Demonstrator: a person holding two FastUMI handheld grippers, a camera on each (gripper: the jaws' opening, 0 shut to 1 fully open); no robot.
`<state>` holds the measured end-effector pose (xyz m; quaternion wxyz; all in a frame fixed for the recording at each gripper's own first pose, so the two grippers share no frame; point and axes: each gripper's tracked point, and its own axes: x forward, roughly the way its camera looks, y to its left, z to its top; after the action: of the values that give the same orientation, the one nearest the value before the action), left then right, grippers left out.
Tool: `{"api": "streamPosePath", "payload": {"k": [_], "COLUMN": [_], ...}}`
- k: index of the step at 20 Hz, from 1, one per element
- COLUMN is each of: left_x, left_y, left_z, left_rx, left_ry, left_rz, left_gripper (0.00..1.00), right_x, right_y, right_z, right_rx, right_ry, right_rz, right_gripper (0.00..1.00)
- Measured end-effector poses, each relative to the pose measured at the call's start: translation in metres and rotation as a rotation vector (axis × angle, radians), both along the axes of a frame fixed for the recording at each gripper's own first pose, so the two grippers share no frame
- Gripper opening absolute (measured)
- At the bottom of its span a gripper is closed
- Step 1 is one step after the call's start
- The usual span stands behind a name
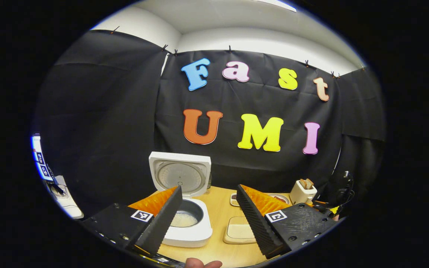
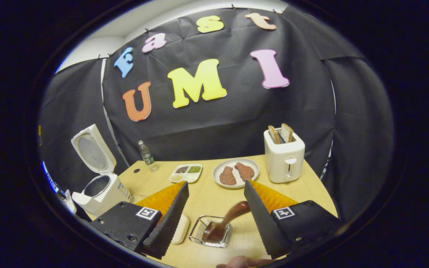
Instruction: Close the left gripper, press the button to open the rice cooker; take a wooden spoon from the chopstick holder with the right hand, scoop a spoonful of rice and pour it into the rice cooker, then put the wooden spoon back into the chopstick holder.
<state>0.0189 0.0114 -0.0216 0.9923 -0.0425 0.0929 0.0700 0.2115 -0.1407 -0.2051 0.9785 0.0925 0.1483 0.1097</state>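
- Left gripper view: the left gripper (image 1: 209, 208) hangs above a light wooden table (image 1: 218, 253), its two fingers spread wide with nothing between them; a fingertip of the person's hand shows at the bottom edge
- The white rice cooker (image 1: 186, 230) stands on the table just ahead, behind the gripper's left finger; its lid (image 1: 180, 176) is up and upright, and the inner pot (image 1: 185, 216) holds a pale layer of rice
- A shallow cream dish (image 1: 238, 230) lies just beside the cooker, between the fingers
- Right gripper view: the right gripper (image 2: 216, 206) hovers over the same table (image 2: 311, 193), fingers wide apart and holding nothing
- Between its fingers sits a small wire chopstick holder (image 2: 199, 232); the wooden spoon (image 2: 223, 223) rests in it, bowl down, handle leaning up toward the right finger; whether handle and finger touch I cannot tell
- Farther back: a sectioned tray (image 2: 186, 172), a plate of meat (image 2: 236, 173), a toaster (image 2: 284, 156) with two bread slices, a water bottle (image 2: 146, 154); the open rice cooker stands at far left
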Motion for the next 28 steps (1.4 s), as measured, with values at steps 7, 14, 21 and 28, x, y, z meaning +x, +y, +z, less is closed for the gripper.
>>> {"api": "streamPosePath", "payload": {"k": [7,14,21,28], "left_x": [0.041,0.102,0.171,0.237], "left_y": [0.045,0.092,0.132,0.157], "left_z": [0.04,0.058,0.04,-0.02], "left_rx": [0.031,0.052,0.027,0.009], "left_ry": [-0.08,-0.09,-0.048,0.142], "left_rz": [0.038,0.043,0.079,0.107], "left_gripper": [0.94,0.94,0.94,0.94], "right_x": [-0.019,-0.061,-0.107,-0.146], "right_y": [0.015,0.031,0.039,0.027], "right_z": [0.073,0.126,0.144,0.132], "right_rx": [0.005,-0.013,-0.074,-0.134], "right_ry": [-0.09,-0.162,-0.192,-0.156], "right_rz": [0.002,-0.009,-0.071,-0.156], "right_gripper": [0.99,1.0,0.98,1.0]}}
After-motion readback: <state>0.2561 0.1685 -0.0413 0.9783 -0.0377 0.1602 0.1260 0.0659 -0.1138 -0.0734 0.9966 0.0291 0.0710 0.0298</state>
